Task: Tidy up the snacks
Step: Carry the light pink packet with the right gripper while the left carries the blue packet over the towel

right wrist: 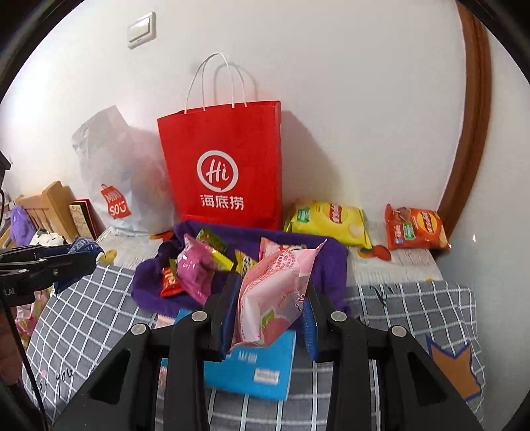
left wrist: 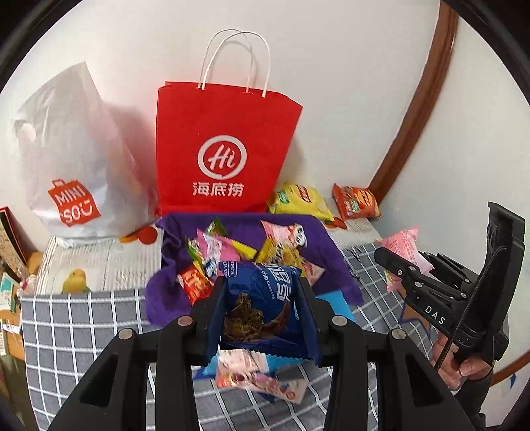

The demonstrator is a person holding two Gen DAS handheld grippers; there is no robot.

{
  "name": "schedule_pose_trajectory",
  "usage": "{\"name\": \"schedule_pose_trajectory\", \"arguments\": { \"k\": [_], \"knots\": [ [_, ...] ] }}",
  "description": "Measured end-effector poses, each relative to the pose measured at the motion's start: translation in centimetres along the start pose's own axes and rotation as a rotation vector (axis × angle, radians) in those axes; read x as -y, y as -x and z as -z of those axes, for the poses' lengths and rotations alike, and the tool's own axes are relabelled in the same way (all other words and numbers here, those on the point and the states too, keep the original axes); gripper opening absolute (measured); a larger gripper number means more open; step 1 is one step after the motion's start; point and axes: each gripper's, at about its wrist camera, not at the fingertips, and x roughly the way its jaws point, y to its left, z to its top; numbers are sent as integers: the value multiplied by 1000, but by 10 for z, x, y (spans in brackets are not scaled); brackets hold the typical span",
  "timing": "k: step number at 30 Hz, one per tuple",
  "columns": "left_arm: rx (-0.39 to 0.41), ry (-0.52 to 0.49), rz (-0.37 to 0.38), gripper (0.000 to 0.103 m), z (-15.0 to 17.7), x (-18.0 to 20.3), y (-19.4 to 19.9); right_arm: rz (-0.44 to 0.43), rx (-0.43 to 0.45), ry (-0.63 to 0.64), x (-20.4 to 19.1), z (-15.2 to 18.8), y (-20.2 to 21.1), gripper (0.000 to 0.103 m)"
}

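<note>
We are carrying two snacks: left gripper [left wrist: 261, 298] clamped on a blue cookie pack [left wrist: 261, 298], right gripper [right wrist: 273, 305] pinching a pink pack [right wrist: 275, 295]. The purple bin [right wrist: 326, 268] is lying at twelve o'clock, probably the drop point; next, hovering over it and releasing.

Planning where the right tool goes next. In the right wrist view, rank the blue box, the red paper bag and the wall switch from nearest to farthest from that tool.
1. Blue box: just below the right tool, on the checked cloth.
2. Red paper bag: upright against the wall, behind the purple cloth.
3. Wall switch: high on the wall, upper left.
</note>
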Motion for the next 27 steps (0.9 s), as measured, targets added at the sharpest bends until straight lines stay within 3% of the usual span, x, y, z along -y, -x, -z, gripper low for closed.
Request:
{"name": "schedule_pose_trajectory", "arguments": {
  "k": [14, 27],
  "knots": [
    [-9, 1, -25, 38, -43, -19, -49, 3, -4, 32, 8, -39, -64, 34],
    [-69, 34, -22, 38, -41, -41, -105, 12, -128, 57, 12, -23, -129, 34]
  ]
}}
